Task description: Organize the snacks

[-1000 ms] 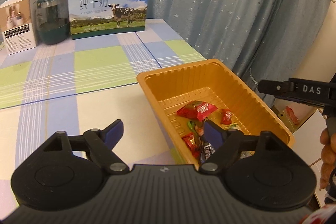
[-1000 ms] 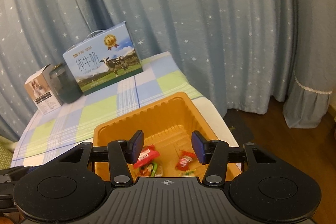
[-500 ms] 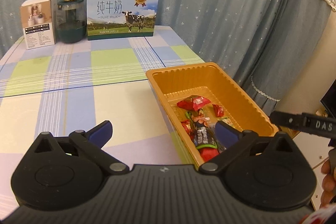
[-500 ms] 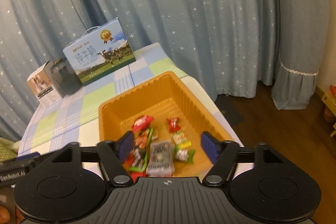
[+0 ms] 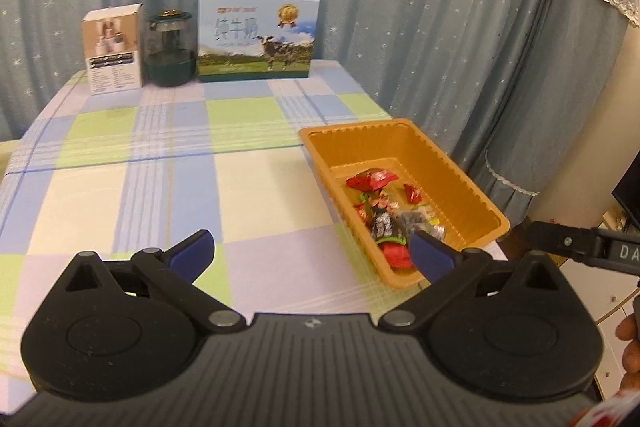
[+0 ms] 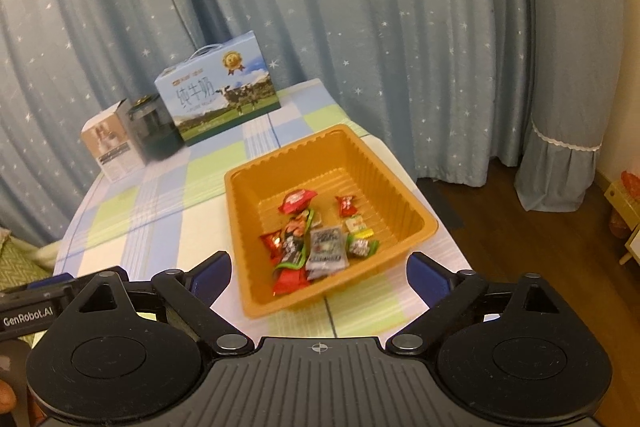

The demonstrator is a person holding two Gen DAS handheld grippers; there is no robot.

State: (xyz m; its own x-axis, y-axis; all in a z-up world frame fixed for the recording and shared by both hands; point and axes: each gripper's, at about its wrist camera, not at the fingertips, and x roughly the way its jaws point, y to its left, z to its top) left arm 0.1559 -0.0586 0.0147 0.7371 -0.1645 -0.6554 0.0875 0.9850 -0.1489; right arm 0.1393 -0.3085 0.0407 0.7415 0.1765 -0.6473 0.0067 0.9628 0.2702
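All the snacks I can see lie in the tray on the surface; both my grippers' fingers, left and right, have just spread and hold nothing. Little seems left.

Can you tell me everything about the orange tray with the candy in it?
The orange tray is a shallow rectangular tub that looks like thin, shiny plastic, with ribbed walls and a flat rolled rim. It sits flat near the right edge of the checked tablecloth, open on top. Small wrapped snacks lie loose on its floor, bunched toward the near end: red, green and grey packets. Nothing else touches it; neither gripper holds it.
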